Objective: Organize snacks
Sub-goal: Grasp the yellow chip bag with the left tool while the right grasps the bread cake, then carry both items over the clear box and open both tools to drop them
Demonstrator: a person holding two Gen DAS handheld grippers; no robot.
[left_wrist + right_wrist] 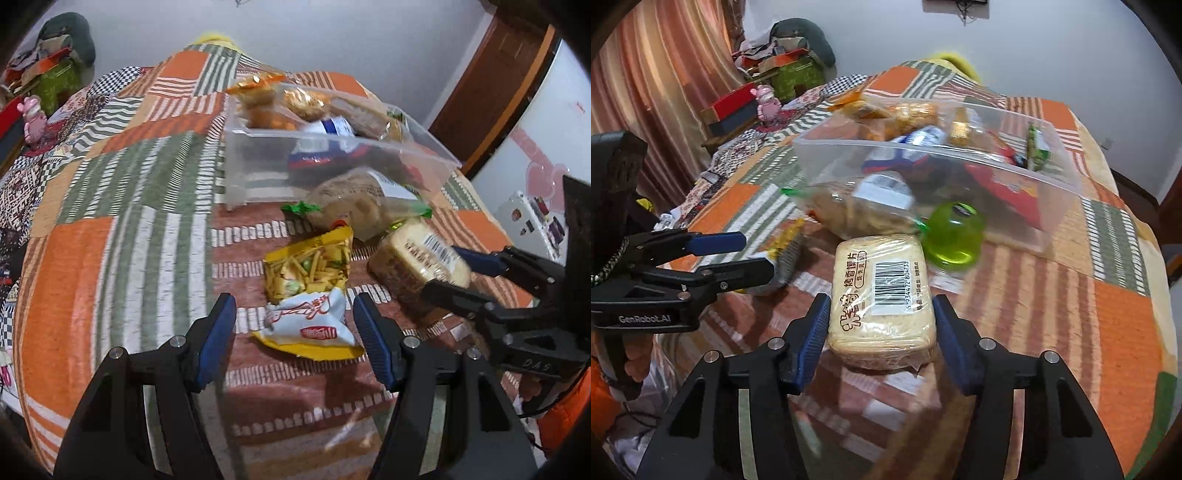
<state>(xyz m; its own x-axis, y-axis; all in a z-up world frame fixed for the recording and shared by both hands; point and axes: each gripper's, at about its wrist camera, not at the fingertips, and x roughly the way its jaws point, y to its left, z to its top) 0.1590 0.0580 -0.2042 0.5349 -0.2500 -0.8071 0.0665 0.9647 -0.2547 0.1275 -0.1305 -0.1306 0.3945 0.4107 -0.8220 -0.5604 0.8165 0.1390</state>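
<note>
Behind both spread grippers, left [294, 314] and right [879, 317], clear bin [1052, 188] holds seemingly packaged snacks [916, 114].

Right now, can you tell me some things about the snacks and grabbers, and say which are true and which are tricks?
1. The right gripper has the bread slice packet between its fingers. True.
2. The clear plastic box has no snacks in it. False: several packets already lie inside.
3. The left gripper is open around the white and yellow snack bag. True: its pads sit apart on both sides.
4. The green jelly cup is inside the box. False: it sits on the blanket, outside the box.
</note>
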